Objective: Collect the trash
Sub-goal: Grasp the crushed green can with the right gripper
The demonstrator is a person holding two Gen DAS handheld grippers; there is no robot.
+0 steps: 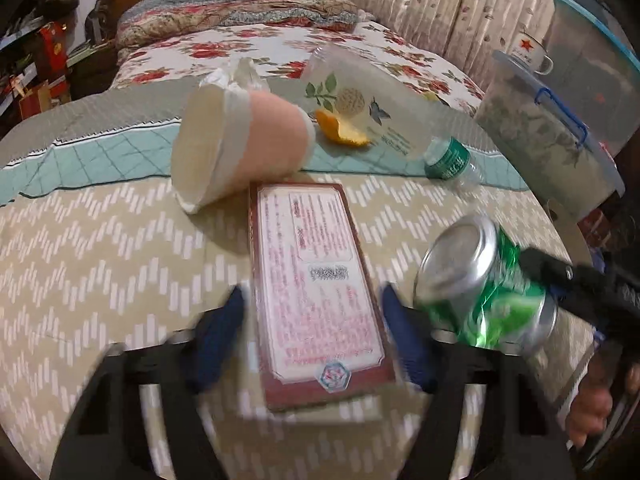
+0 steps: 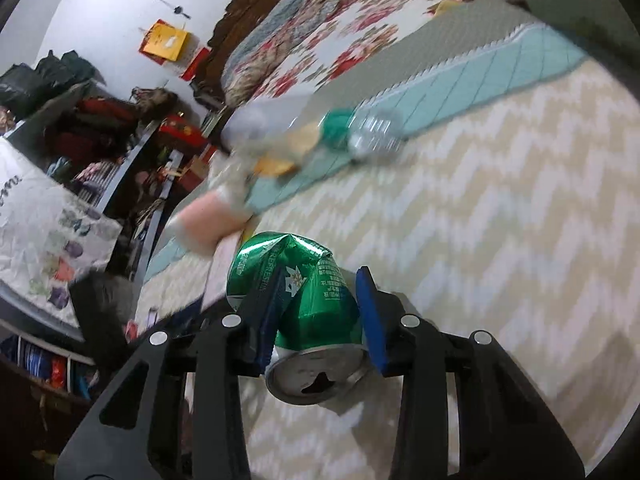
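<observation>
My right gripper [image 2: 316, 300] is shut on a crushed green can [image 2: 308, 292] and holds it above the bed; the can also shows in the left wrist view [image 1: 484, 284]. My left gripper [image 1: 312, 320] is open, its blue fingers on either side of a flat red-bordered box [image 1: 316, 288] lying on the zigzag blanket [image 1: 100, 264]. Beyond the box lie a tipped pink paper cup [image 1: 240, 144], an orange peel [image 1: 340, 128], a clear plastic cup [image 1: 360, 100] and a plastic bottle with a green label [image 1: 448, 160].
A lidded plastic bin [image 1: 552, 136] with an enamel mug [image 1: 532, 52] on it stands at the right. Pillows [image 1: 240, 8] and a headboard are at the far end. Cluttered shelves [image 2: 100, 128] stand left of the bed.
</observation>
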